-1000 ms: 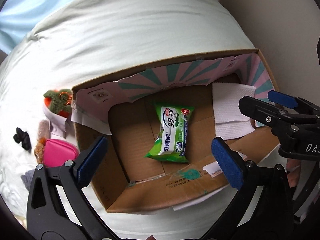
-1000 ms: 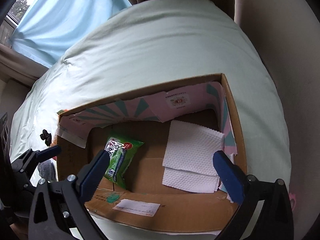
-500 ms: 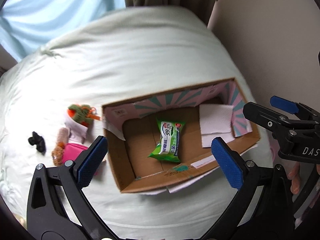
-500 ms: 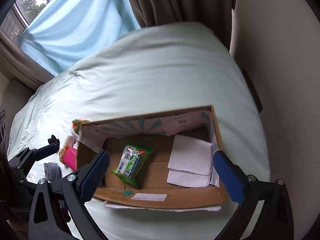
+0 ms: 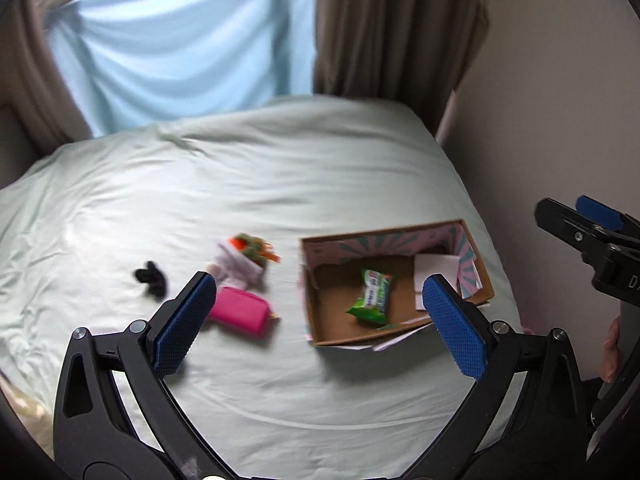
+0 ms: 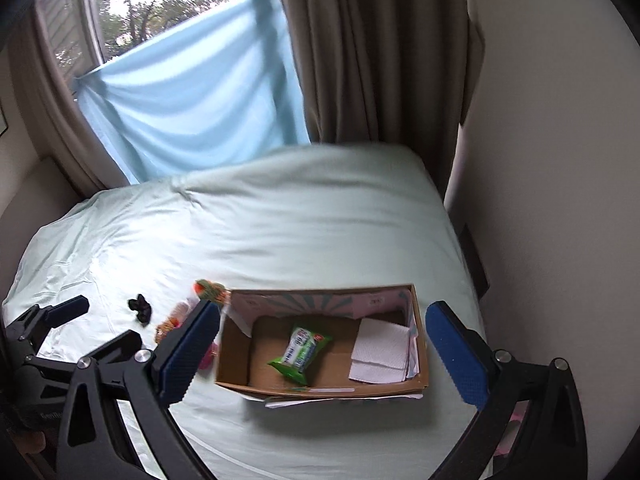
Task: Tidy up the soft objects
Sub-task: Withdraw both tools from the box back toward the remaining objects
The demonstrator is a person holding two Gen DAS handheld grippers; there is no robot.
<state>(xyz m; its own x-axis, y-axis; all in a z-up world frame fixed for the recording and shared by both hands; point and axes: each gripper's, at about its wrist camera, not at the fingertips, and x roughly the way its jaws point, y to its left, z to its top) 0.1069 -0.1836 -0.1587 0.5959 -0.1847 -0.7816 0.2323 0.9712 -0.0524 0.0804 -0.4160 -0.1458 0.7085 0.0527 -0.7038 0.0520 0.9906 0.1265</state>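
We are looking down on a pale green bedsheet (image 5: 280, 184), smooth but creased, and much of it is smeared by blur. The small heap beside the left gripper's (image 5: 320, 320) left finger is hard for us to read: a pink pouch (image 5: 240, 314) is showing clearly just beyond that pad, but the orange-and-green soft thing (image 5: 252, 248) and the pale cloth under it are blurring together. A black lump (image 5: 151, 278) is lying farther out to the left, its shape unclear to us.

Between and ahead of the left jaws, a shallow cardboard box (image 5: 310, 300) is sitting with striped pink-and-teal flaps folded inward. Inside it, a glossy green wipes packet (image 5: 372, 296) is lying near the middle, and folded white paper towels (image 6: 382, 352), dimpled in texture, are resting against the right-hand wall. In the left view that stack is partly covered by the right blue pad.

We are holding both grippers spread wide and gripping nothing; the right gripper (image 6: 324, 352) is framing the box between its ribbed blue pads, its left finger covering part of the heap.
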